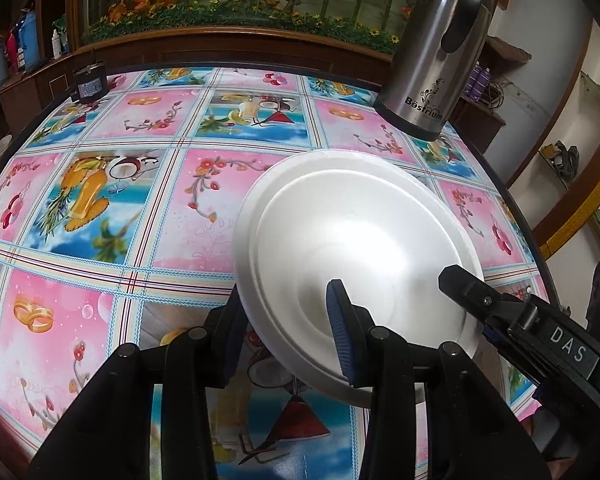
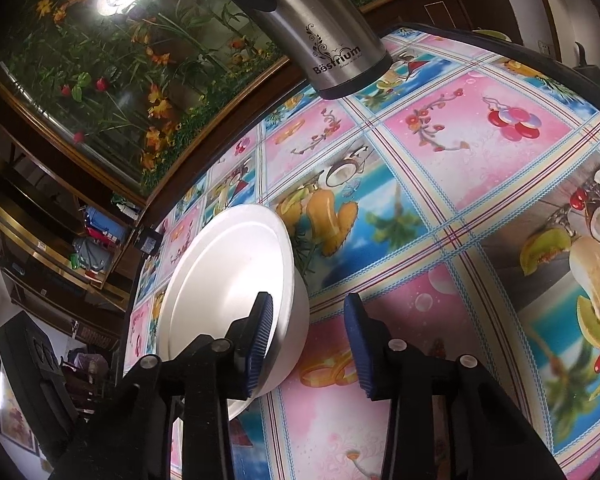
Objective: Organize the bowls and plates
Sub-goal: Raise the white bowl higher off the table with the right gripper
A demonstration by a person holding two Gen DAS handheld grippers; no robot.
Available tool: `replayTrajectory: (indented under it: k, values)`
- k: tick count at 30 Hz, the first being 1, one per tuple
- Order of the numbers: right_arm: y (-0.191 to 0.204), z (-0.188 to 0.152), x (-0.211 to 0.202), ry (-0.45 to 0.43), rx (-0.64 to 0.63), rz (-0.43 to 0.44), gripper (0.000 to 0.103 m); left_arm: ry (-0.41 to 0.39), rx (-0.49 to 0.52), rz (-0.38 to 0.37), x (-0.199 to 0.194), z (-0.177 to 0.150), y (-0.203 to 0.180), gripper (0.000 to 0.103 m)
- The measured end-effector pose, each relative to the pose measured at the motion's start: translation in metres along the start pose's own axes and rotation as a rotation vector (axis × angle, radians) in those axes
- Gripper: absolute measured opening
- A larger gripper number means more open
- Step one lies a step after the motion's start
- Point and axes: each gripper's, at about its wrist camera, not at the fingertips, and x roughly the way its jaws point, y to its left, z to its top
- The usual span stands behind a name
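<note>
A white bowl (image 1: 364, 236) nests in a white plate (image 1: 246, 240) of almost the same width on the patterned tablecloth. My left gripper (image 1: 288, 324) is open and straddles the near rim of the stack, one finger outside on the left, one blue pad (image 1: 342, 336) inside the bowl. My right gripper (image 2: 310, 344) is open; it reaches in from the right in the left wrist view (image 1: 464, 288). Its left pad (image 2: 260, 340) lies over the bowl's (image 2: 228, 276) near rim, its right pad (image 2: 360, 344) outside over the cloth. The stack sits tilted in both views.
A steel thermos jug (image 1: 432, 52) stands at the table's far right, also in the right wrist view (image 2: 324, 28). A small dark box (image 1: 89, 84) sits at the far left edge. A wooden cabinet with a flower picture stands behind the table (image 1: 100, 200).
</note>
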Motion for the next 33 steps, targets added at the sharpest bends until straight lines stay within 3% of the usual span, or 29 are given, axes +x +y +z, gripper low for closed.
replayTrajectory:
  k: [4,6,11,21,33]
  values:
    - [0.0005,-0.0007,0.0016,0.004,-0.011,-0.01,0.027,0.005,0.006,-0.001,0.0017,-0.0005,-0.0015,0.037]
    - [0.0016,-0.0015,0.0045,0.017,-0.02,-0.013,0.017,0.006,0.011,-0.004,0.0017,-0.0009,-0.0025,0.033]
    - [0.0041,-0.0039,0.0062,0.019,-0.03,-0.013,0.011,0.005,0.018,-0.009,0.001,-0.0012,-0.004,0.03]
    - [0.0054,-0.0042,0.0035,0.002,-0.033,-0.006,0.009,-0.011,0.021,-0.01,-0.0036,0.0002,-0.0041,0.019]
    - [0.0059,-0.0023,-0.0016,-0.019,-0.031,0.007,0.009,-0.03,0.033,0.0,-0.0071,0.0014,-0.0058,0.015]
